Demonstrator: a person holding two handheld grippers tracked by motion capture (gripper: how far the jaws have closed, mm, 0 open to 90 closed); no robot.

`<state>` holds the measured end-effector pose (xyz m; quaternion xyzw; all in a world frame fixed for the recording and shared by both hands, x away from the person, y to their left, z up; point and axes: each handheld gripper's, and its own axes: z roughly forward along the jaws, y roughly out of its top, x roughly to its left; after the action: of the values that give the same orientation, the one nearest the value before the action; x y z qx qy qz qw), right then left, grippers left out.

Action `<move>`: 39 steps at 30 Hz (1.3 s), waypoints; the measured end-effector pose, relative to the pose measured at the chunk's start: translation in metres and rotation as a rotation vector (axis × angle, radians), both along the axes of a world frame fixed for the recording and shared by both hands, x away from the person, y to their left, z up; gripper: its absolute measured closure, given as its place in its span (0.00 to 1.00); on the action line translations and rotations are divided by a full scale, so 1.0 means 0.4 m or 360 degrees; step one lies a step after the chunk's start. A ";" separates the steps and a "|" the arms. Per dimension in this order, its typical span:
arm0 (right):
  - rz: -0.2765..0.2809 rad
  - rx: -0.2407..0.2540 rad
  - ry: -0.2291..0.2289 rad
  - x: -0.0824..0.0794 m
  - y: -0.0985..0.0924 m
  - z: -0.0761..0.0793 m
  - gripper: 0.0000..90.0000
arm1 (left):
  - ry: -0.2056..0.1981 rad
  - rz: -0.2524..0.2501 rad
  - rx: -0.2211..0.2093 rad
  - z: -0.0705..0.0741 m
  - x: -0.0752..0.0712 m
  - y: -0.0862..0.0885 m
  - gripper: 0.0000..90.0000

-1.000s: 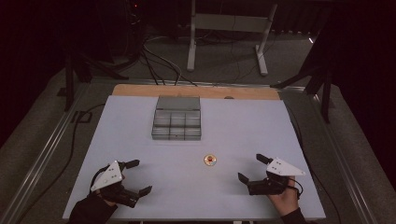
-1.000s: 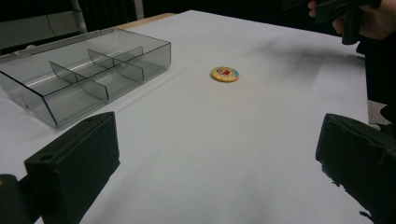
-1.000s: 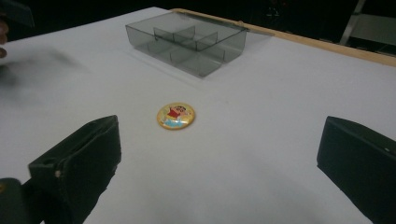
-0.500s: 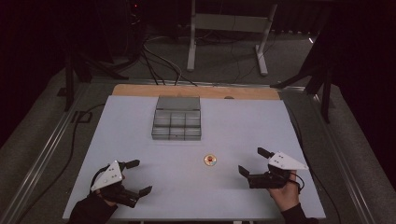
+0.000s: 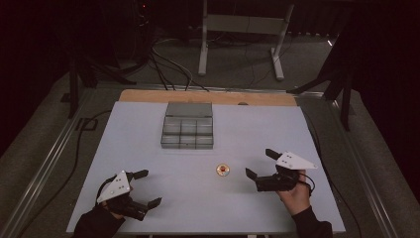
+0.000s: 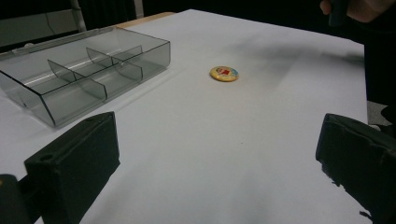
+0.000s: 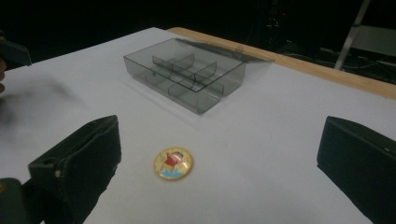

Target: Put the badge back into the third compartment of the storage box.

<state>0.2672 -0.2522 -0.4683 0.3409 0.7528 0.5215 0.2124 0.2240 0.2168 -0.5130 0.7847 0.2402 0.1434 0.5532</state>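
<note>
Badge [image 5: 223, 170] lies flat at six o'clock of the organiser box [image 5: 187, 132]: light, stiff, slippery; pinch across its rim. Right tongs [image 5: 261, 164] and left tongs [image 5: 148, 188] both spread, empty.

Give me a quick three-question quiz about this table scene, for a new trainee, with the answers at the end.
1. True or false: the badge lies inside the clear box.
2. Which gripper is nearer the badge: A) left gripper B) right gripper?
3. Fill in: both grippers' jaws are ____ and hold nothing.

Key:
1. False; it lies on the bare table, apart from the box.
2. B
3. open
</note>
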 end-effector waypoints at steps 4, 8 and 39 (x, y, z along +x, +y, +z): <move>0.0019 -0.0003 0.0006 0.011 0.014 0.005 0.00 | 0.0000 0.0000 -0.0004 0.000 0.000 0.000 0.00; 0.0043 -0.0006 0.0024 0.022 0.027 0.007 0.00 | 0.0001 -0.0004 -0.0002 0.000 0.000 -0.001 0.00; 0.0196 -0.0059 0.0157 0.091 0.130 -0.032 0.00 | 0.0001 -0.0009 0.0005 -0.001 0.000 -0.002 0.00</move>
<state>0.3034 -0.2001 -0.4810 0.3154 0.7914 0.5020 0.1488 0.2240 0.2160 -0.5132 0.7862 0.2381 0.1418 0.5523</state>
